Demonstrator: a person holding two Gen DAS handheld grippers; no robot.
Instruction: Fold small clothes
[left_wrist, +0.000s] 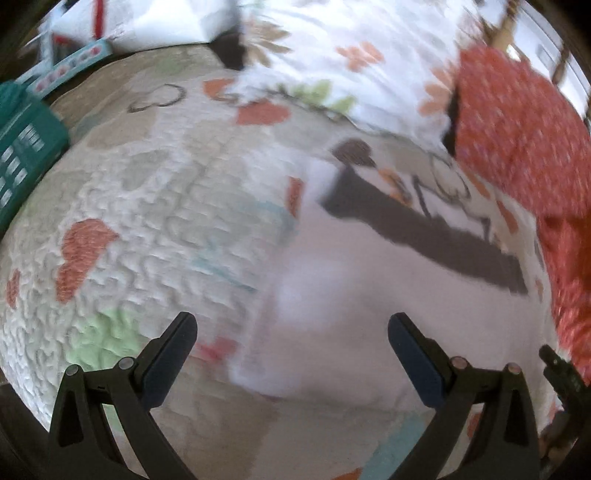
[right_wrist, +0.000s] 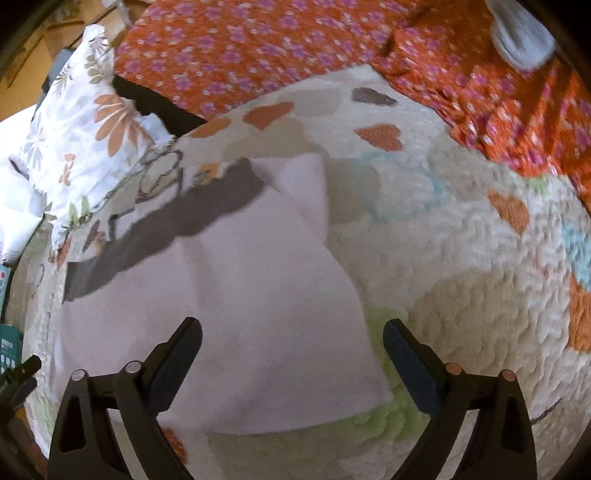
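1. The left gripper (left_wrist: 291, 332) hangs above the bed with its two fingers spread wide and nothing between them; the pale garment (left_wrist: 332, 288) lies directly below and ahead of it, blurred in this view.
2. The right gripper (right_wrist: 291, 338) is likewise wide apart and empty, over the near edge of the same garment (right_wrist: 258, 302), which lies flat on the quilt (right_wrist: 461, 258).
3. One garment shows: pale pinkish-white, with one dark brown band (right_wrist: 166, 225) along its far left edge and a folded corner (right_wrist: 306, 184) at its far end.
4. Past it, one quilt with orange, green and blue patches covers the bed.
5. Farther off lie one floral pillow (right_wrist: 81, 140) to the left and one orange flowered cloth (right_wrist: 277, 44) across the back.
6. One teal basket (left_wrist: 26, 147) sits at the left edge in the left view.
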